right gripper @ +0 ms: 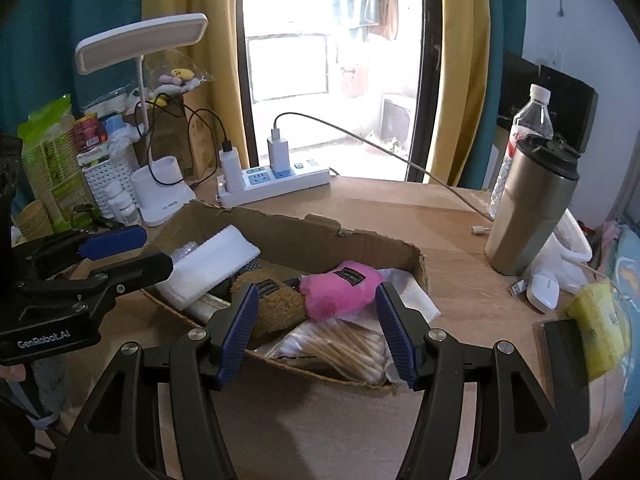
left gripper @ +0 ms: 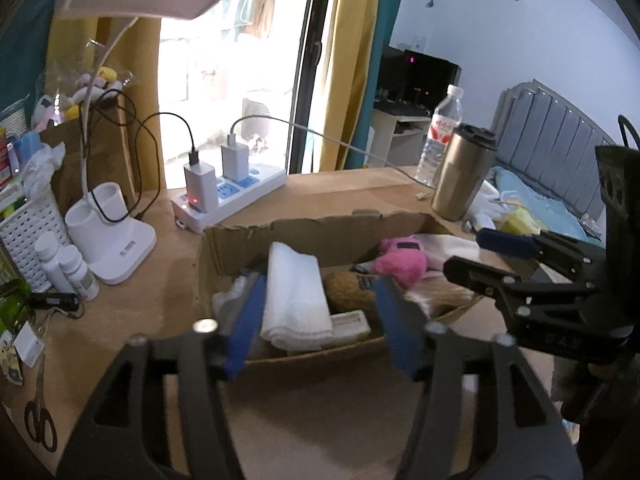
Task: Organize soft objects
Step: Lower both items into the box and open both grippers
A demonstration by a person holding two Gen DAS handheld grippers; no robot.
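Observation:
A shallow cardboard box [left gripper: 240, 240] [right gripper: 304, 236] sits on the wooden desk. Inside lie a folded white towel [left gripper: 296, 300] [right gripper: 212, 268], a pink fuzzy pouch [left gripper: 400, 260] [right gripper: 340, 288], a brown fuzzy pouch [left gripper: 348, 292] [right gripper: 276, 308] and a pack of cotton swabs [right gripper: 340, 348]. My left gripper [left gripper: 320, 328] is open and empty at the box's near edge, over the towel; it also shows at the left of the right wrist view [right gripper: 132, 252]. My right gripper [right gripper: 316, 332] is open and empty over the pouches; it also shows in the left wrist view [left gripper: 476, 252].
A white power strip [left gripper: 228, 196] [right gripper: 276, 184] with chargers lies behind the box. A desk lamp base [left gripper: 112, 240], white basket [left gripper: 28, 232] and small bottles [left gripper: 72, 272] stand left. A steel tumbler [left gripper: 464, 172] [right gripper: 532, 208] and water bottle [left gripper: 440, 132] stand right. Scissors [left gripper: 40, 420] lie near left.

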